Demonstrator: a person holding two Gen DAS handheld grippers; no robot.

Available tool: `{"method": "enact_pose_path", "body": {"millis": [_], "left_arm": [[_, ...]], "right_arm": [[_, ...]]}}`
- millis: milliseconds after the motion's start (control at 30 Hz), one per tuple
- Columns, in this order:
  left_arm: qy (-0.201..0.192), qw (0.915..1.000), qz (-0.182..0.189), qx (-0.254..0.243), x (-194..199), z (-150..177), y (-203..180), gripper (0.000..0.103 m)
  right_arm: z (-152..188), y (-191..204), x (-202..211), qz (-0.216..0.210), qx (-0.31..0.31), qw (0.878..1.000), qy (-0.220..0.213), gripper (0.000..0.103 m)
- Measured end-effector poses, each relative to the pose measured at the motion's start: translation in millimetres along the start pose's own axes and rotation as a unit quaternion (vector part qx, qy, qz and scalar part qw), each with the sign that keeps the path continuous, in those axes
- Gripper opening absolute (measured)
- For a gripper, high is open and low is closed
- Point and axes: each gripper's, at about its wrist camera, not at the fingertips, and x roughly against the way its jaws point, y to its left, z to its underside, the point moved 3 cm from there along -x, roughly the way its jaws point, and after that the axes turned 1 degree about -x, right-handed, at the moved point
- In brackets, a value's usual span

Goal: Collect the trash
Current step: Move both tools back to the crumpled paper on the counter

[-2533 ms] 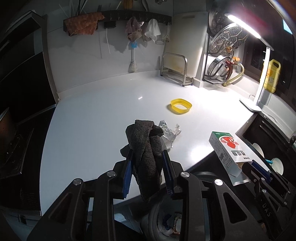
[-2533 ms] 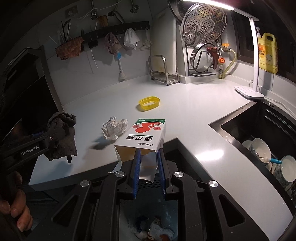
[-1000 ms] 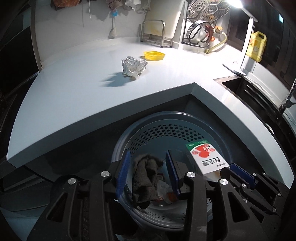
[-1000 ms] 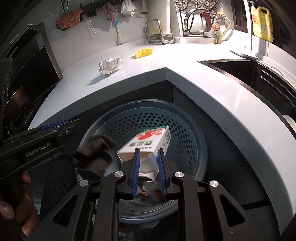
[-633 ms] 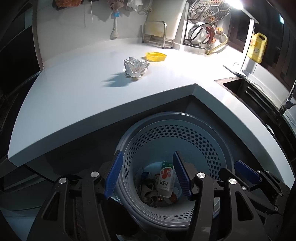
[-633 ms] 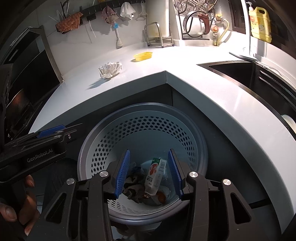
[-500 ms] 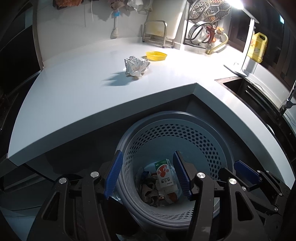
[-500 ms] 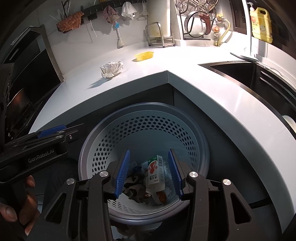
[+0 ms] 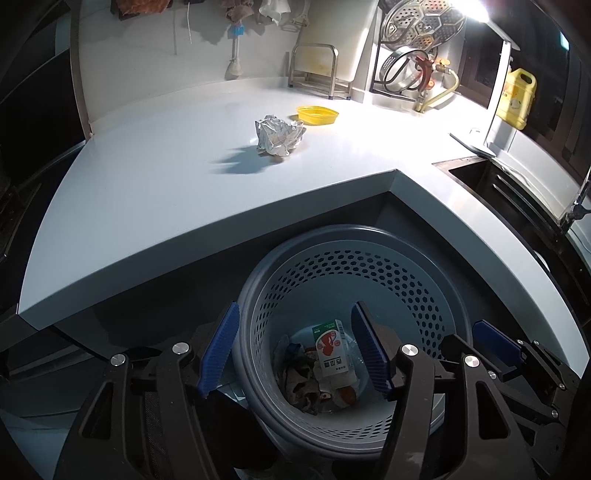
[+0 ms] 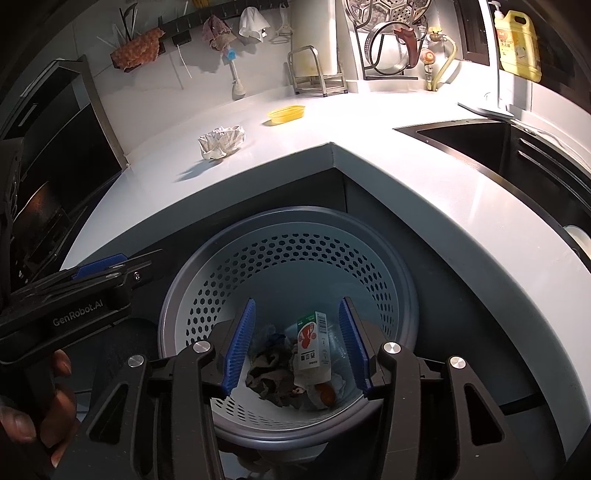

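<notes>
A round perforated grey waste basket stands on the floor below the counter's inner corner. At its bottom lie a red and white carton, a dark rag and other scraps. Both grippers hover over the basket's near rim. The left gripper has its blue jaws still opening, with nothing between them. The right gripper is likewise opening and empty. On the white counter lies a crumpled paper ball, with a shallow yellow dish behind it.
A dark sink lies to the right. Along the back wall stand a metal rack, hung steamer trays and a yellow detergent bottle. A dark stove area is on the left. A hand holds the left gripper.
Both grippers came down from the counter to the basket, opened, and the rag and carton fell to its bottom. Since half a second ago the jaws have spread a little wider.
</notes>
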Motion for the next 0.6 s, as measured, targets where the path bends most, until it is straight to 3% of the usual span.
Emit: {"method": "enact_pose_path", "body": {"millis": [267, 367, 433, 600], "left_arm": [[0.000, 1.0000, -0.008, 0.002, -2.1, -2.0, 2.7, 0.062], [-0.003, 0.9999, -0.010, 0.004, -2.5, -4.9, 4.0, 0.065], [-0.009, 0.9999, -0.013, 0.004, -1.2, -7.6, 5.3, 0.068], [-0.024, 0.9995, -0.021, 0.006, 2.8, -16.9, 12.4, 0.076]], "right_arm": [[-5.1, -0.9, -3.9, -0.007, -0.004, 1.000, -0.003, 0.050], [-10.7, 0.1, -3.4, -0.008, -0.001, 1.000, -0.008, 0.056], [-15.1, 1.4, -1.9, -0.008, 0.002, 1.000, -0.016, 0.066], [-26.5, 1.5, -2.9, -0.009, 0.003, 1.000, -0.028, 0.073]]}}
